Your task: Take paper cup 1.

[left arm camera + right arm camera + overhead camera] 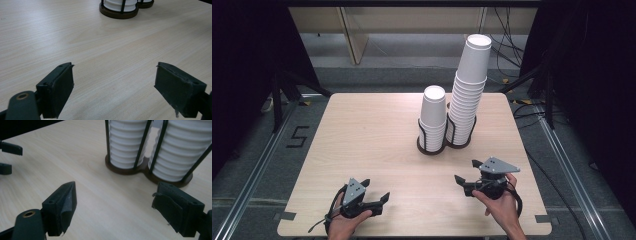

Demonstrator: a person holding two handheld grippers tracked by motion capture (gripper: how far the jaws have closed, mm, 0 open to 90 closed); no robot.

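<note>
From the high view we see two stacks of white paper cups standing in a dark double holder [432, 149] on the worktop [362, 140]: the short stack [433, 117] and, touching it on its right side, the tall stack [468, 95], which leans a little. Both are well ahead of the fingers of the left gripper [379, 199] and of the right gripper [466, 174], and the right gripper is the nearer one. We judge the cups to be very light, thin and easy to crush, and smooth on the outside, so a gentle squeeze on the wall just under the rim of the top cup seems the best place to take hold; nested cups may also stick together and lift as a group. Each hand rests low near the near edge of the worktop, the grippers lying almost level and pointing toward the holder. In the left gripper view the fingers [58, 87] stand apart with only bare worktop between them, and the base of the holder [117, 13] is far in front. In the right gripper view the fingers [62, 205] are also apart and hold nothing; the short stack [126, 145] and the tall stack [180, 152] rise close ahead behind the holder's thin black bars, slightly to the right of the gap.
</note>
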